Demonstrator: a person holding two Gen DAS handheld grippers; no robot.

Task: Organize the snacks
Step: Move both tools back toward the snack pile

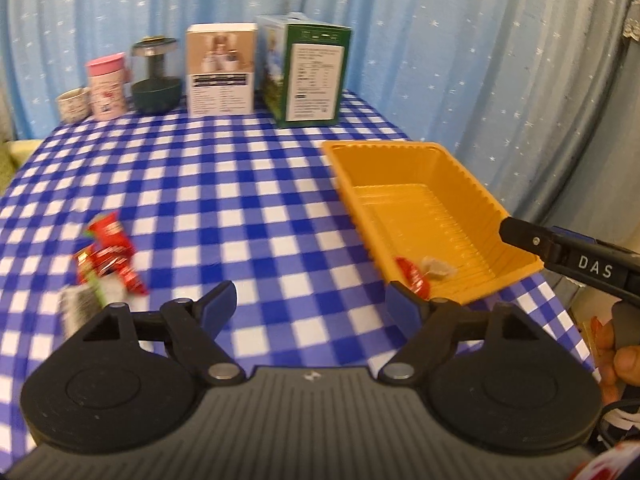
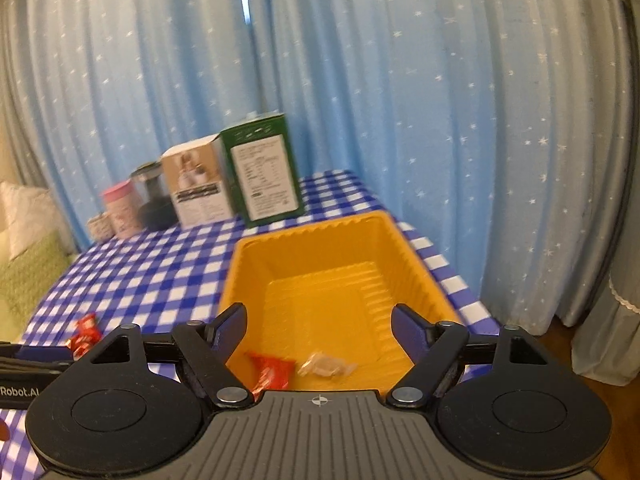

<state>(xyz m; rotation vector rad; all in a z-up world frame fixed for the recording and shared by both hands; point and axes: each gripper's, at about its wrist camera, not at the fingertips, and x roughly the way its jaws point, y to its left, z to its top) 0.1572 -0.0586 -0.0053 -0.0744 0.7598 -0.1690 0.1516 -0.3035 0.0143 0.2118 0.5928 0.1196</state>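
An orange plastic tray (image 1: pixel 404 168) (image 2: pixel 312 240) sits on the blue checked table at the right. In it lie a red snack packet (image 1: pixel 412 276) (image 2: pixel 272 372) and a clear-wrapped snack (image 1: pixel 438 269) (image 2: pixel 324 364). Several red snack packets (image 1: pixel 110 252) (image 2: pixel 84 332) lie loose on the cloth at the left. My left gripper (image 1: pixel 310 308) is open and empty above the cloth, between the loose packets and the tray. My right gripper (image 2: pixel 318 330) is open and empty above the tray's near end; it shows at the right edge of the left wrist view (image 1: pixel 560 252).
Along the table's far edge stand a green carton (image 1: pixel 308 70) (image 2: pixel 264 172), a white and brown box (image 1: pixel 221 70) (image 2: pixel 198 184), a dark jar (image 1: pixel 156 76), a pink tumbler (image 1: pixel 106 86) and a small cup (image 1: pixel 73 105). Blue starred curtains hang behind. The table's right edge runs close to the tray.
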